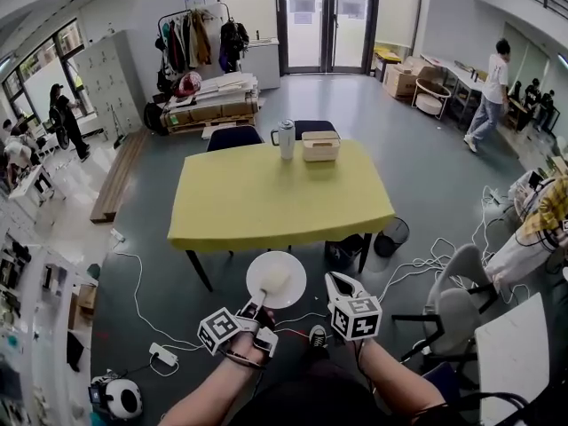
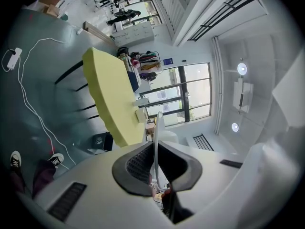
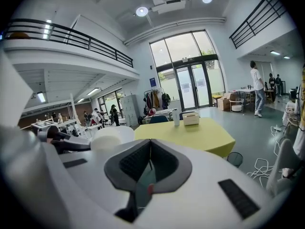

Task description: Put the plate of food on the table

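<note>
A white plate [image 1: 276, 279] with a pale mound of food [image 1: 274, 278] hangs in the air just short of the yellow table [image 1: 275, 193]. My left gripper [image 1: 256, 301] is shut on the plate's near rim. In the left gripper view the plate [image 2: 156, 137] shows edge-on between the jaws of that gripper [image 2: 156, 149]. My right gripper [image 1: 335, 280] hovers to the plate's right, shut and holding nothing. The right gripper view shows its own gripper [image 3: 149, 144] closed, the plate [image 3: 112, 136] at left and the table [image 3: 190, 132] ahead.
On the table's far side stand a steel tumbler [image 1: 286, 138] and a cream box [image 1: 320, 145]. Two dark chairs [image 1: 234, 138] sit behind it. A bin [image 1: 391, 236], a bag and cables [image 1: 146, 318] lie on the floor. A grey office chair [image 1: 453, 304] is at right.
</note>
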`<control>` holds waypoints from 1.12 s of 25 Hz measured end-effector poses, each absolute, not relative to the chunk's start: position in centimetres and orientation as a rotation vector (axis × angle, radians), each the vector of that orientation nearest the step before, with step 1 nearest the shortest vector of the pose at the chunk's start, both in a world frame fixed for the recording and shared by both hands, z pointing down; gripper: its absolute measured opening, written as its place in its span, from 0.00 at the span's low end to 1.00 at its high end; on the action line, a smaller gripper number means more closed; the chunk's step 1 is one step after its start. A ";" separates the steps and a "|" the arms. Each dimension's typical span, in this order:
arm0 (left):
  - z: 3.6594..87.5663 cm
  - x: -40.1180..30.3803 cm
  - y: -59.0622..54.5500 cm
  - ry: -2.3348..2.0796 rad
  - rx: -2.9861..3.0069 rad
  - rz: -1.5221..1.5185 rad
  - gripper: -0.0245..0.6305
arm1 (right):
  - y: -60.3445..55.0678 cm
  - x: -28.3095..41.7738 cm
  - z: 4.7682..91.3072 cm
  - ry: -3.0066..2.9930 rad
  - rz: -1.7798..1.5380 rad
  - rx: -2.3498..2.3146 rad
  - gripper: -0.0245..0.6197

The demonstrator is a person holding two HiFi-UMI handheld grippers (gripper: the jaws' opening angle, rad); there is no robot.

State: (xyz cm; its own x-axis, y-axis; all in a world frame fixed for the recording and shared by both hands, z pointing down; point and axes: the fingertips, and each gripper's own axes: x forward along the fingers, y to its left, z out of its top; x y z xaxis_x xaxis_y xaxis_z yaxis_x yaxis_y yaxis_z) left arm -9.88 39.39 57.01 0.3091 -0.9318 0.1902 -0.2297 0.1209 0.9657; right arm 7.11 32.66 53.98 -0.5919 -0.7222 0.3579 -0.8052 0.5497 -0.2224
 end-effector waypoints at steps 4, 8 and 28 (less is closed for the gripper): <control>57.3 -9.7 35.4 -1.181 1.365 -0.752 0.08 | 28.5 7.2 54.2 -2.571 0.548 1.261 0.06; 57.3 -9.6 31.1 -1.194 1.366 -0.773 0.08 | 24.1 7.1 54.5 -2.581 0.555 1.234 0.06; 56.7 -8.3 13.2 -1.299 1.305 -0.842 0.08 | 5.4 8.4 54.7 -2.615 0.574 1.099 0.06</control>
State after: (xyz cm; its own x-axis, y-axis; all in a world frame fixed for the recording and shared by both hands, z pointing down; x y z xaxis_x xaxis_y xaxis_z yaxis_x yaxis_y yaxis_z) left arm -8.31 13.24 56.75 0.1594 -0.9686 0.1906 -0.2210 0.1532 0.9632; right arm 8.41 5.36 54.66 -0.6856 -0.6272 0.3696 -0.7243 0.6386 -0.2599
